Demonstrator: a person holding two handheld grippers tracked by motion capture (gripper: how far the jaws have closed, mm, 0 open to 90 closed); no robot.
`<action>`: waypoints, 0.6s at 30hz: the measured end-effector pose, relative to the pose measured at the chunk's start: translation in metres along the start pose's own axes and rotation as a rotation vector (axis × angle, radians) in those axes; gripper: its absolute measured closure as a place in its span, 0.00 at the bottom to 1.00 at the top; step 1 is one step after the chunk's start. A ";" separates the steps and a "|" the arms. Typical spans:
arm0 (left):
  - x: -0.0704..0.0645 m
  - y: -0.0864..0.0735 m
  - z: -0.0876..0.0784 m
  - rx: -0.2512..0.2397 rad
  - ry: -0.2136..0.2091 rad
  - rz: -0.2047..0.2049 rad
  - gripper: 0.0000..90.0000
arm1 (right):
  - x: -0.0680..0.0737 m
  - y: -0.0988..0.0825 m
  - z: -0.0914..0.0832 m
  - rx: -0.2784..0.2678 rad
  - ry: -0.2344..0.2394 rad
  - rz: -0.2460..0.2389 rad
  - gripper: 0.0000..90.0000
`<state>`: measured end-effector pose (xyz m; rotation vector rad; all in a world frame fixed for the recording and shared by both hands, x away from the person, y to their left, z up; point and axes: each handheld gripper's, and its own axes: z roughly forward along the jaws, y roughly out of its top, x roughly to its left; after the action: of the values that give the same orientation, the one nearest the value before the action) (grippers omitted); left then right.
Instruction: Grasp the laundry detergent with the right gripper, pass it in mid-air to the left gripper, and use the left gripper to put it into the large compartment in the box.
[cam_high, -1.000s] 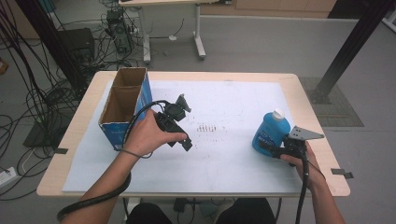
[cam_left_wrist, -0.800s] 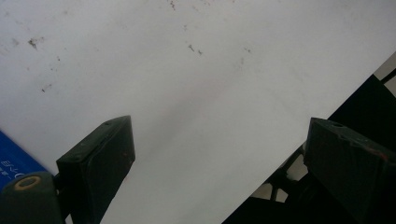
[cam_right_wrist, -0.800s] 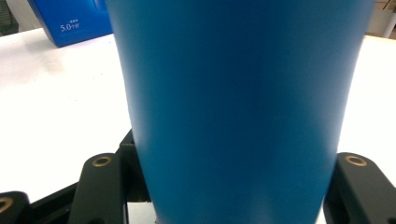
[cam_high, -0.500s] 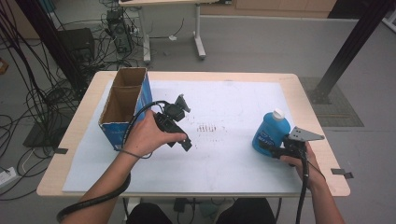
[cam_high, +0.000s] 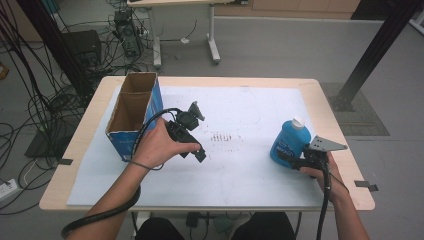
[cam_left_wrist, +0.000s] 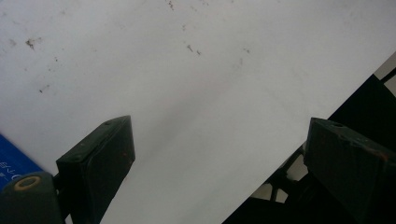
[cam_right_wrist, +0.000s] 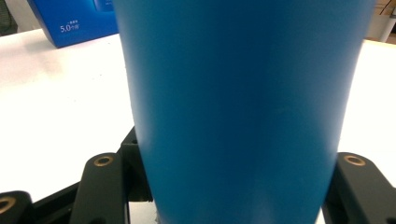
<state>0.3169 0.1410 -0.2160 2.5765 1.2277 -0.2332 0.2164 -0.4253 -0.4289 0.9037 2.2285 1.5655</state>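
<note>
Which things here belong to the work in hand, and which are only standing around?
Belonging to the work:
- blue bottle, gripped low down by the right gripper
- left gripper, open and empty over the table

Only around:
- open cardboard box at the table's left
- second table behind
- cables on the floor

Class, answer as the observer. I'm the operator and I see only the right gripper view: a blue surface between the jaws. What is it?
Observer: A bottle with a white cap, standing upright near the table's right edge.
Operator: And the left gripper?
Observer: The left gripper is open and empty over the white mat, next to the box.
</note>
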 end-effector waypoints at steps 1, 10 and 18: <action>0.000 0.000 0.000 0.000 0.000 0.002 0.10 | 0.000 0.000 0.000 -0.001 0.000 0.001 0.44; -0.002 0.001 0.000 0.002 0.000 0.005 0.10 | 0.000 -0.001 0.000 -0.001 0.001 0.009 0.44; -0.002 0.001 0.000 0.002 -0.001 0.008 0.10 | 0.001 -0.001 0.000 -0.002 -0.003 -0.005 0.44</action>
<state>0.3165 0.1394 -0.2150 2.5822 1.2177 -0.2344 0.2155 -0.4249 -0.4295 0.8984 2.2245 1.5629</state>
